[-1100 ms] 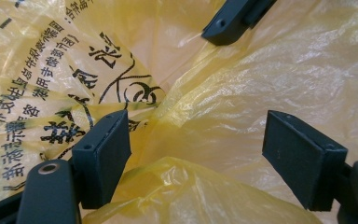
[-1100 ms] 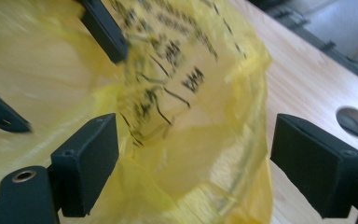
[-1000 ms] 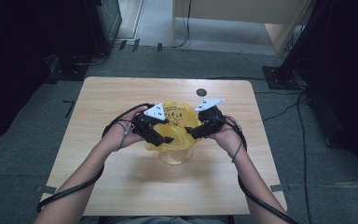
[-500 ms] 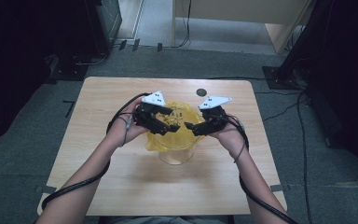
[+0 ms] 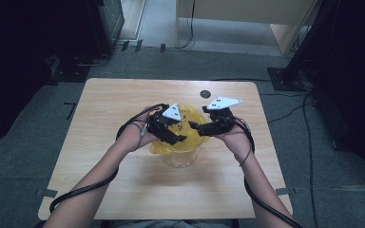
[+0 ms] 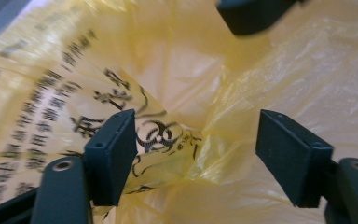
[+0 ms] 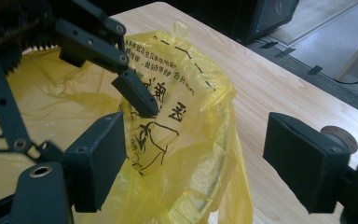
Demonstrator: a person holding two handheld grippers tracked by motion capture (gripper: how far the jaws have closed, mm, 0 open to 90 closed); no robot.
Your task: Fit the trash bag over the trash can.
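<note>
Clearly the work in hand is fitting a yellow biohazard bag (image 5: 183, 137) into a clear container (image 5: 179, 156) that stands near the middle of the wooden table (image 5: 100, 118). Printed black characters and a biohazard sign cover one side of the film. It looks thin, limp and very light, likely to slip and crumple between hard pads, and easy to tear if dragged; the best hold is on the doubled rim of its mouth, not the loose belly. Its mouth is draped over the container's lip, part hanging outside. Nothing lies inside that I can make out.

Both tools hover at the bag's mouth, facing each other. In its own view the left gripper (image 6: 196, 154) has film bunched between its jaws, which have just been closing, yet the pads do not press it. Likewise the right gripper (image 7: 193, 158) straddles the rim with its jaws wide, also lately narrowing. A small dark disc (image 5: 205, 94) sits well beyond on the table.
</note>
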